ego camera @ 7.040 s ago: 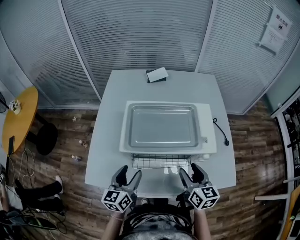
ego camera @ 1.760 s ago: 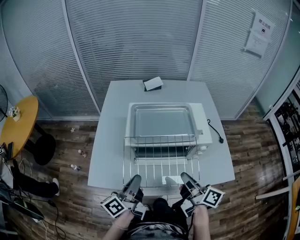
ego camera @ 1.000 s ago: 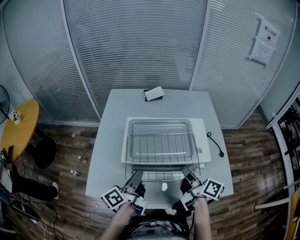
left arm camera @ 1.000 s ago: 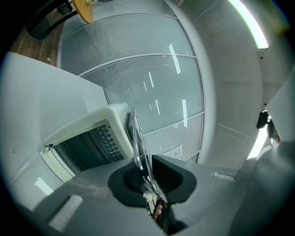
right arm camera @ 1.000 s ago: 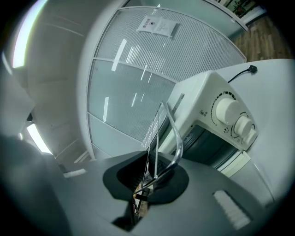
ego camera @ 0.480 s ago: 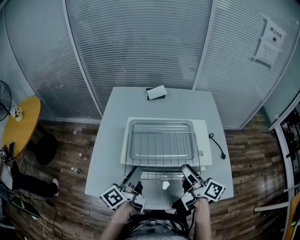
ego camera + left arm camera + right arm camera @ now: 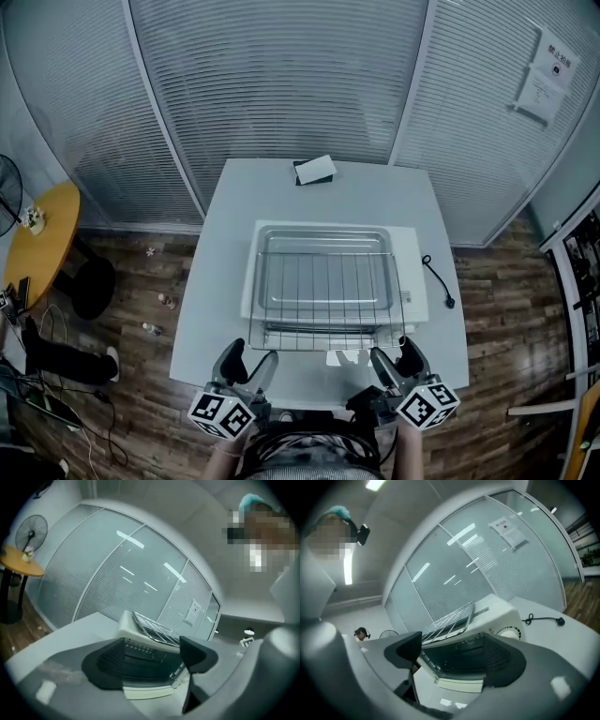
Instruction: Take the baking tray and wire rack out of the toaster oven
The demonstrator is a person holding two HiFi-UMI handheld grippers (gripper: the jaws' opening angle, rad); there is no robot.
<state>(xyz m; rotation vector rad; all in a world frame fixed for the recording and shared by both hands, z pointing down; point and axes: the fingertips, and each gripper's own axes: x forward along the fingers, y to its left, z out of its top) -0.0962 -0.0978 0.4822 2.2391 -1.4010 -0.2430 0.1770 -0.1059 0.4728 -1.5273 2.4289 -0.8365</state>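
Since half a second ago, the silver wire rack (image 7: 326, 298) has been released. It lies flat atop the white toaster oven (image 7: 415, 281), over the shallow metal baking tray (image 7: 324, 236) there. The left gripper (image 7: 248, 357) and right gripper (image 7: 395, 356) have pulled back to the near edge of the pale grey table (image 7: 375, 192). Their jaws have just been opening and stand wide, with nothing between them.

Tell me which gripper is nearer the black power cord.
Right. The right gripper is at the table's near edge, on the power cord's side of the toaster oven; the left gripper is off the opposite front corner. Both grippers' jaws have just been opening, empty.
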